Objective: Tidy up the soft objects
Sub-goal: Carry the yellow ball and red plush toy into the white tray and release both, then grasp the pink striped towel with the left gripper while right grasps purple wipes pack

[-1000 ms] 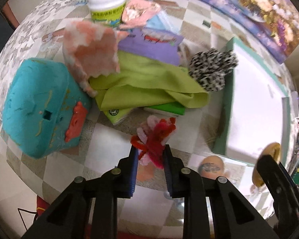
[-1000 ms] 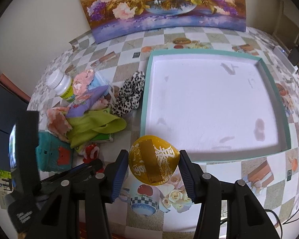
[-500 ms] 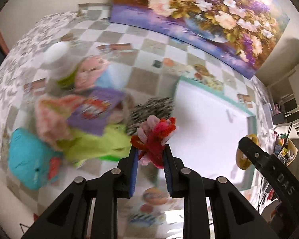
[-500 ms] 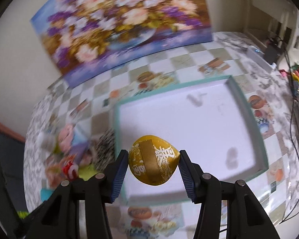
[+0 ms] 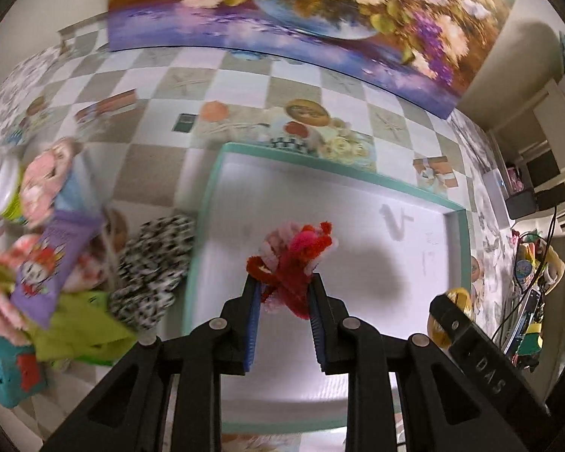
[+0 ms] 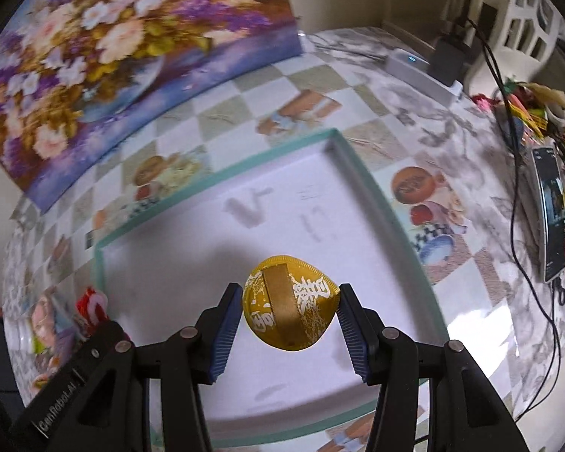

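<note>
Pinching fuzzy red-pink pipe-cleaner tangle [image 5: 293, 260]; glossy gold rounded pouch [image 6: 290, 307] clamped.

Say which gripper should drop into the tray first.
Either, slight edge right: right gripper holds the gold pouch over mid-tray; left gripper holds the red fuzzy bundle over its left part.

Looks like a lived-in home room: desk [image 6: 414, 113] under a checked, picture-printed oilcloth, large flower painting [image 6: 105, 49] propped against the plain wall, white lattice-backed chair [image 6: 531, 26], tangled cables [image 6: 516, 203] and a phone [image 6: 552, 214] at the edge.
</note>
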Motion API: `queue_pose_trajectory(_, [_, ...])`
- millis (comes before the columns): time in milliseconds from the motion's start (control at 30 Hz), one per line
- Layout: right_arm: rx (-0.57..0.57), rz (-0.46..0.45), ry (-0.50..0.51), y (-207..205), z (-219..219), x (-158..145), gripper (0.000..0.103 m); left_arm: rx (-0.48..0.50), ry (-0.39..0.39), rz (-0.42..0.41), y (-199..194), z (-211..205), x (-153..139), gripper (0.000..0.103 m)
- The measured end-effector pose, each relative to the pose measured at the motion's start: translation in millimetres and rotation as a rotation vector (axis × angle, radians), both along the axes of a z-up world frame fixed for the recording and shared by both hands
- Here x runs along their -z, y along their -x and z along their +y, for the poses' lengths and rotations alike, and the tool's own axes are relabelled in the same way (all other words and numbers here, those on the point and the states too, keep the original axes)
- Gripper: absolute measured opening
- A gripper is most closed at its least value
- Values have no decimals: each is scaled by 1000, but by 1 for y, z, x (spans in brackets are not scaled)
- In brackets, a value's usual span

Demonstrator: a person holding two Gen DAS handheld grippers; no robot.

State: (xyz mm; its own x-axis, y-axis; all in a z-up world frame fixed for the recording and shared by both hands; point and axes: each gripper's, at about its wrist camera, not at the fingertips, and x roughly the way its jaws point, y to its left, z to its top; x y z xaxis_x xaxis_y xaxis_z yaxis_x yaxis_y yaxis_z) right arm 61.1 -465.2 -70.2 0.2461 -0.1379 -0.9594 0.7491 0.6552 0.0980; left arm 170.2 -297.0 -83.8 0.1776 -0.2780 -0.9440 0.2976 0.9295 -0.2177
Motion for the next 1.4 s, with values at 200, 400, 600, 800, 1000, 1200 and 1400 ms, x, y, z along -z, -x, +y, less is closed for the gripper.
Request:
queue_pose_trajectory(200, [3, 0, 13, 0, -2, -2, 56, 26, -1, -20, -3, -6, 5, 45])
queue_pose_trajectory(400, [-12, -1, 34, -2, 2, -5, 69, 18, 18, -12, -5, 2, 2, 48])
queue_pose_trajectory(600, [-49, -20, 66, -7, 9, -10, 88, 14, 38, -39, -12, 14, -7, 74])
queue_pose_trajectory(800, [-75, -75, 85, -14, 19, -18, 103, -73, 5, -151, -27, 48, -25, 94])
queue_pose_trajectory(1000, [-109, -138, 74, -23, 34, -27, 103, -159, 46, -171, -46, 96, -41, 98])
queue_pose_trajectory(1200, [-220, -200, 24, -44, 70, -34, 103, -251, 57, -180, -58, 150, -49, 98])
queue_pose_trajectory(1400, [-329, -201, -26, -67, 114, -30, 103, -340, 15, -120, -65, 203, -46, 98])
